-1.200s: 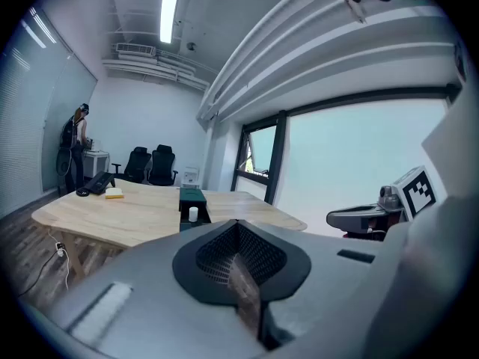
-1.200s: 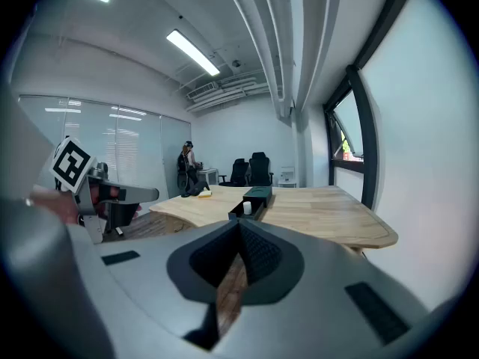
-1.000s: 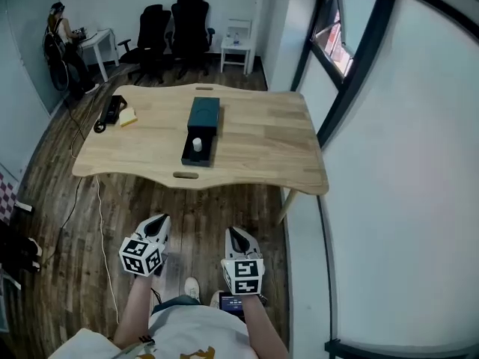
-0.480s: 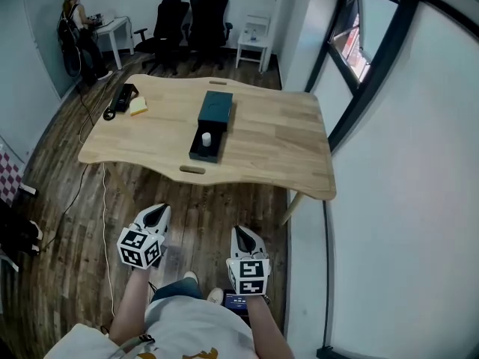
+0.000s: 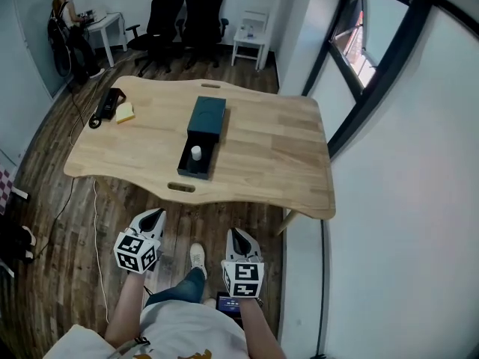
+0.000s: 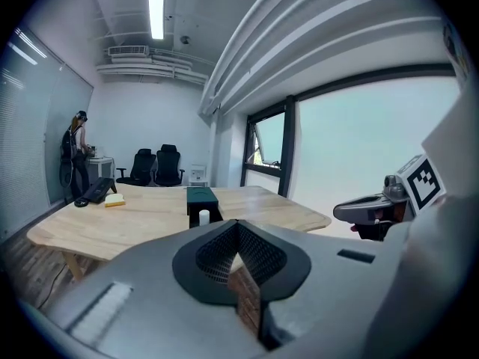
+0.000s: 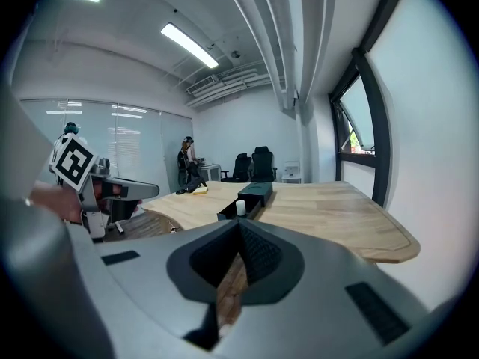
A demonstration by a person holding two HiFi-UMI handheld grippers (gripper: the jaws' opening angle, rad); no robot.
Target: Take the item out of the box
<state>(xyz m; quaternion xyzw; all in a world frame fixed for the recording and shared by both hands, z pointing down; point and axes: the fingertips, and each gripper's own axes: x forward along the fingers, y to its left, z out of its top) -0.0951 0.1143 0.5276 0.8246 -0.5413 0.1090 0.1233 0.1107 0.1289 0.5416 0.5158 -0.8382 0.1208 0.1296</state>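
Box (image 5: 200, 137), dark and long, lies at the middle of the wooden table (image 5: 269, 148). Its near half is open, with a small white item (image 5: 196, 152) standing inside. Both arms are held low, short of the table's near edge (over the plank floor (image 5: 213, 219)) and well apart from it. The left gripper (image 5: 153, 215) and right gripper (image 5: 238, 235) point toward the table, jaws pressed together on nothing. Since a second ago the table has slid lower in the head view, and the grippers stay closed.
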